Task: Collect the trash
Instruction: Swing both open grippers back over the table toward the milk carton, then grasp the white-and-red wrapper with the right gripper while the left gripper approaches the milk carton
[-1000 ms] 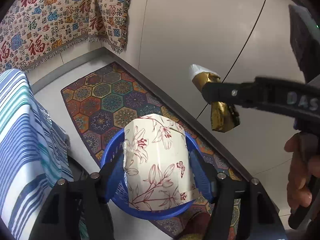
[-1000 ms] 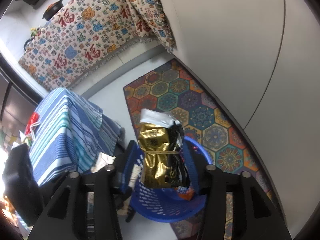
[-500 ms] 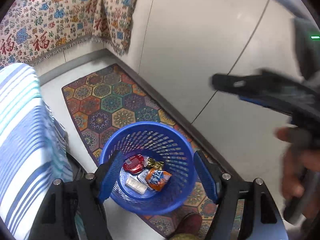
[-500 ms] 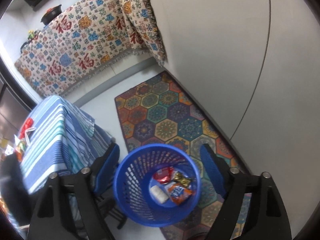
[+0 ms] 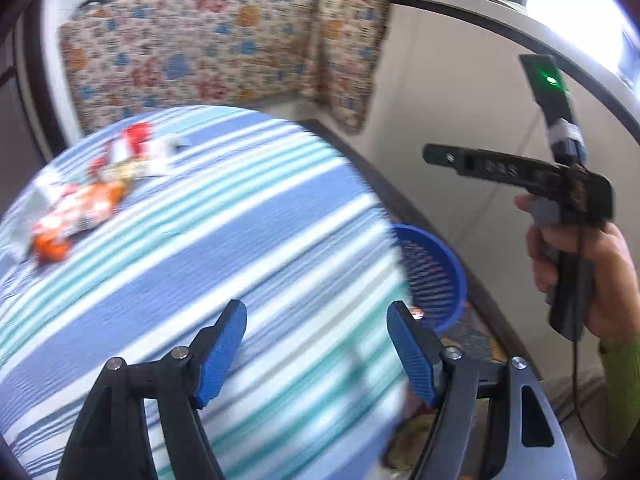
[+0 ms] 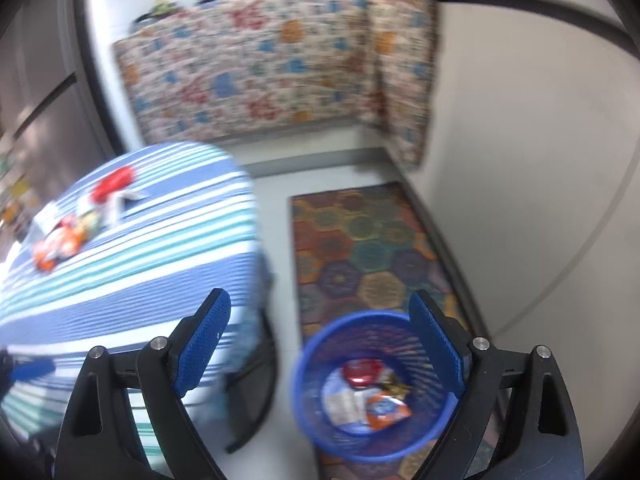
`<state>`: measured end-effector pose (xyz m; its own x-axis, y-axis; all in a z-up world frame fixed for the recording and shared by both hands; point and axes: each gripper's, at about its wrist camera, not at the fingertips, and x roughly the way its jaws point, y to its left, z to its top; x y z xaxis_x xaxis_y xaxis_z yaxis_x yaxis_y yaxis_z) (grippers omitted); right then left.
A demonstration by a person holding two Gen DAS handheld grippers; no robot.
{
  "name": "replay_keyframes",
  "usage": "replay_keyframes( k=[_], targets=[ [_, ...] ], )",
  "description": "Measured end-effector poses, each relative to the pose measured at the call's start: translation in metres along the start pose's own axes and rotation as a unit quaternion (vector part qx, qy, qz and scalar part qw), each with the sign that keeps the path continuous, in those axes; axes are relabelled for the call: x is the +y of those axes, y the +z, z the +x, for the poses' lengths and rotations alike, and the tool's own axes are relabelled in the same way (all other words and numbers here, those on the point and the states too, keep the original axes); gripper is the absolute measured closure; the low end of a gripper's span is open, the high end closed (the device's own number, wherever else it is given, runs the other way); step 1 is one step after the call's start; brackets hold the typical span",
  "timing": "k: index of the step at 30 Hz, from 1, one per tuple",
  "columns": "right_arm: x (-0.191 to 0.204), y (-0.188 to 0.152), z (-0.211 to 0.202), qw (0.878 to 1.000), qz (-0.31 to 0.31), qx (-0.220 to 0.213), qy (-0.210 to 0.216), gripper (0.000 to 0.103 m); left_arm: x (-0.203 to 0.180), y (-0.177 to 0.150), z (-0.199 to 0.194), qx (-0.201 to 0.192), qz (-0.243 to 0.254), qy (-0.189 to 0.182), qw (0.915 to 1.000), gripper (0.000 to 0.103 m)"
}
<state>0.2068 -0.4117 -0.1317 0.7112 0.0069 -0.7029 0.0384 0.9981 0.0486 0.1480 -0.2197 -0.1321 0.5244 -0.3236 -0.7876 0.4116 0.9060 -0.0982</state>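
Left gripper point(image 5: 316, 330) open and empty above striped tablecloth point(image 5: 224, 240). Right gripper point(image 6: 320, 320) just opened wide, nothing between jaws, above blue basket point(image 6: 304, 400) holding discarded wrappers point(image 6: 368, 396). Remaining wrappers point(image 5: 80, 200), blurred, perhaps three, far left on cloth.

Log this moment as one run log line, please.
left gripper: open, empty | right gripper: open, empty | wrappers: in blue basket
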Motion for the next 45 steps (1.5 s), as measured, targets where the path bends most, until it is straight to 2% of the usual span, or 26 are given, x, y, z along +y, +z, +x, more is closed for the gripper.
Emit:
replay_keyframes(
  k=[5, 7, 10, 15, 19, 21, 22, 25, 28, 33, 36, 38, 40, 43, 45],
  targets=[
    [0.115, -0.016, 0.013, 0.991, -0.075, 0.034, 0.107, 0.011, 0.077, -0.010, -0.019, -0.002, -0.045, 0.066, 0.9968, 0.029],
    [0.153, -0.025, 0.021, 0.985, -0.113, 0.050, 0.122, 0.011, 0.105, -0.015, -0.024, -0.005, -0.056, 0.090, 0.9944, 0.029],
    [0.192, -0.038, 0.035, 0.977, -0.162, 0.065, 0.119, 0.011, 0.144, -0.024, -0.027, -0.001, -0.072, 0.114, 0.9909, 0.029],
    [0.222, -0.044, 0.059, 0.974, -0.183, 0.080, 0.108, 0.011, 0.184, -0.035, -0.025, 0.009, -0.092, 0.128, 0.9875, 0.029],
    [0.225, -0.043, 0.064, 0.975, -0.172, 0.081, 0.112, 0.008, 0.216, -0.040, -0.021, 0.026, -0.099, 0.127, 0.9867, 0.029],
    [0.225, -0.041, 0.066, 0.975, -0.172, 0.081, 0.112, 0.007, 0.235, -0.038, -0.022, 0.021, -0.091, 0.134, 0.9866, 0.029],
    [0.226, -0.040, 0.066, 0.975, -0.172, 0.079, 0.113, 0.007, 0.247, -0.036, -0.021, 0.021, -0.087, 0.133, 0.9871, 0.029],
    [0.226, -0.041, 0.064, 0.975, -0.172, 0.075, 0.115, 0.006, 0.281, -0.020, -0.025, -0.006, -0.062, 0.094, 0.9937, 0.029],
    [0.226, -0.042, 0.063, 0.976, -0.171, 0.073, 0.116, 0.006, 0.309, 0.006, -0.025, -0.018, 0.000, 0.059, 0.9981, 0.029],
    [0.227, -0.043, 0.063, 0.975, -0.171, 0.074, 0.117, 0.003, 0.318, 0.044, -0.007, 0.000, 0.115, 0.036, 0.9927, 0.029],
    [0.229, -0.042, 0.065, 0.975, -0.173, 0.076, 0.118, 0.002, 0.315, 0.060, 0.005, 0.005, 0.153, 0.008, 0.9882, 0.029],
    [0.229, -0.042, 0.066, 0.974, -0.174, 0.078, 0.120, 0.001, 0.310, 0.066, 0.015, 0.012, 0.170, -0.012, 0.9852, 0.029],
    [0.229, -0.041, 0.067, 0.974, -0.175, 0.079, 0.121, 0.000, 0.307, 0.069, 0.026, 0.021, 0.184, -0.005, 0.9827, 0.029],
    [0.229, -0.041, 0.067, 0.974, -0.175, 0.079, 0.122, 0.000, 0.310, 0.070, 0.036, 0.032, 0.180, -0.025, 0.9828, 0.029],
    [0.229, -0.041, 0.066, 0.974, -0.175, 0.079, 0.123, 0.000, 0.313, 0.071, 0.036, 0.030, 0.157, -0.045, 0.9861, 0.043]
  ],
)
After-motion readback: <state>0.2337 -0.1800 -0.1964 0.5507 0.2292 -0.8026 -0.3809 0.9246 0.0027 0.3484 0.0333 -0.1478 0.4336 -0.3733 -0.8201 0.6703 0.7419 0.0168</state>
